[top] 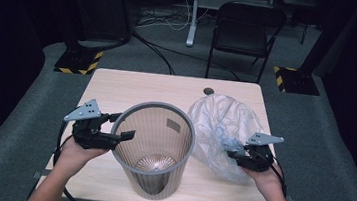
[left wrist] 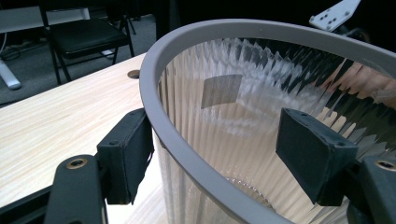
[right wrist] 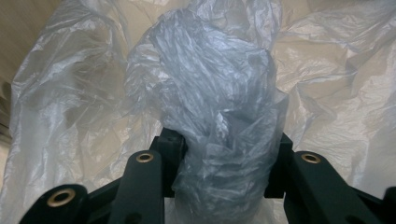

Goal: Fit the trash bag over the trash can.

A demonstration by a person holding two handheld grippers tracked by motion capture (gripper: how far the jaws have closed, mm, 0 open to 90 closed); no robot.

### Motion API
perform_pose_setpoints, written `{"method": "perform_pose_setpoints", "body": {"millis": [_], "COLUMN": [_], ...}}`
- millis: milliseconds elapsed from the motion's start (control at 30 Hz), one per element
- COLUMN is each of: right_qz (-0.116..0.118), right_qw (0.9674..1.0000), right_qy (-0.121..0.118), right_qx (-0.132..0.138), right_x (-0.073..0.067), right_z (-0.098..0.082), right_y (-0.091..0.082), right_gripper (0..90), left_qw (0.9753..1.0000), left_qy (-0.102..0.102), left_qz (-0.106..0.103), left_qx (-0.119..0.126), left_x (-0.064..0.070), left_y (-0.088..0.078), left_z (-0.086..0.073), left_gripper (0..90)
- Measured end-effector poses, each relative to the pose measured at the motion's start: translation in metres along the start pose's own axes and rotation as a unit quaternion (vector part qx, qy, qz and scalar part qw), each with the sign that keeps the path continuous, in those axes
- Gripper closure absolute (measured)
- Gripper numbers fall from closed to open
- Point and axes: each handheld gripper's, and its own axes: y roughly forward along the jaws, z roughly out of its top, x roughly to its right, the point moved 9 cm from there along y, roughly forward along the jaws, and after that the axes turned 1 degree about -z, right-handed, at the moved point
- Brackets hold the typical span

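Straddling a bin rim and pinching a plastic bag on the worktop.
Left tongs are spread, one jaw either side of the bin rim; right tongs are pressed together on a bunched fold of bag.

You had no readable text, brand or number anywhere in front of you. The small grey label on the ribbed wall of the clear bin was blank as far as could be told. The yellow-and-black hazard stripes on the stand bases on the floor carried no words.
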Motion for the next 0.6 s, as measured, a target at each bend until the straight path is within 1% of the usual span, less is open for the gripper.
{"method": "perform_pose_setpoints", "body": {"millis": [133,167,400,600], "right_qz": [0.002,0.003,0.001,0.001], "right_qw": [0.9997,0.9994,0.9974,0.9944], "right_qy": [0.002,0.005,0.011,0.019], "right_qx": [0.022,0.035,0.071,0.104], "right_x": [0.001,0.002,0.007,0.009], "right_z": [0.012,0.019,0.04,0.058], "right_y": [-0.013,-0.021,-0.045,-0.065], "right_gripper": [61.0,61.0,61.0,61.0], "left_qw": [1.0,1.0,0.9999,0.9999], "left_qy": [0.0,0.0,-0.001,-0.004], "left_qz": [-0.002,-0.004,-0.007,-0.011], "left_qx": [0.003,0.003,0.008,0.013], "left_x": [0.003,0.004,0.009,0.014], "left_y": [0.005,0.007,0.016,0.025], "left_z": [0.002,0.002,0.006,0.009], "left_gripper": [27.7,27.7,28.3,28.8]}}
